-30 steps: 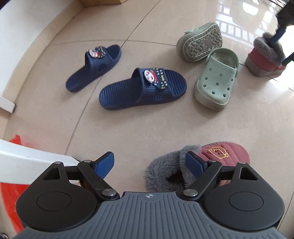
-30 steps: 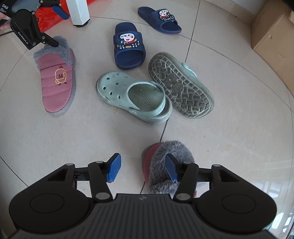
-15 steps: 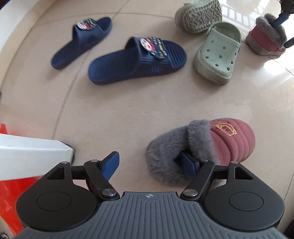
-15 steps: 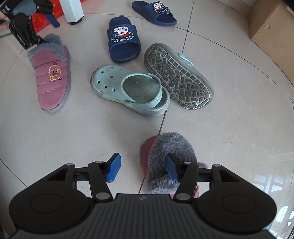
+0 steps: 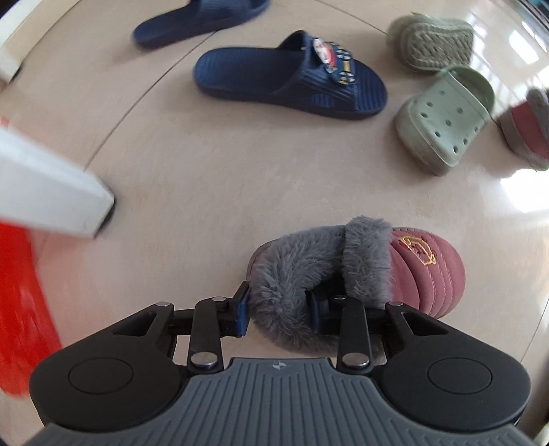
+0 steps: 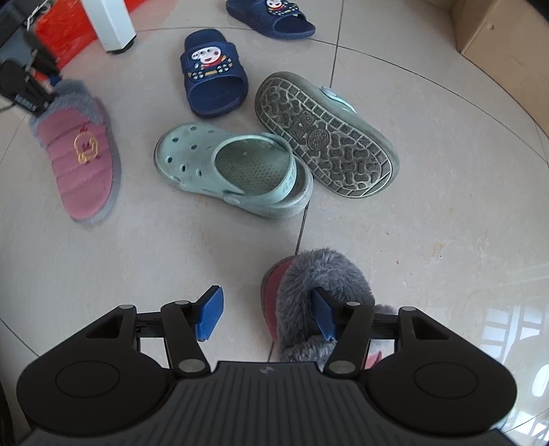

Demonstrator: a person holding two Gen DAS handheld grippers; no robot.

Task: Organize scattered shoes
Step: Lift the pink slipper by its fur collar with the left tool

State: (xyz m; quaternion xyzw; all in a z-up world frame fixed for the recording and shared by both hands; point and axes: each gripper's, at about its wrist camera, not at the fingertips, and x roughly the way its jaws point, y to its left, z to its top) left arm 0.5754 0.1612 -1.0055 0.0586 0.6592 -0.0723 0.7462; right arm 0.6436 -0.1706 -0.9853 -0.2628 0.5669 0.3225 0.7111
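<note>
My left gripper (image 5: 278,314) is shut on the grey fur collar of a pink slipper (image 5: 425,267) with a gold duck; one pad is outside the collar, the other inside. That slipper also shows in the right wrist view (image 6: 79,161), with the left gripper (image 6: 27,89) at its heel. My right gripper (image 6: 266,314) is open; its right finger sits inside the fur opening of the second pink slipper (image 6: 319,278), its left finger over bare floor. Two navy slides (image 6: 214,73) (image 6: 271,13) and two green clogs, one upright (image 6: 233,168), one sole-up (image 6: 326,133), lie between.
A white furniture leg (image 6: 109,24) and a red object (image 6: 65,31) stand by the left gripper. A cardboard box (image 6: 504,51) sits at the far right. The floor is beige tile.
My left gripper has moved onto the pink slipper's collar and closed on it. My right gripper has edged forward, its right finger going deeper into the second slipper's fur.
</note>
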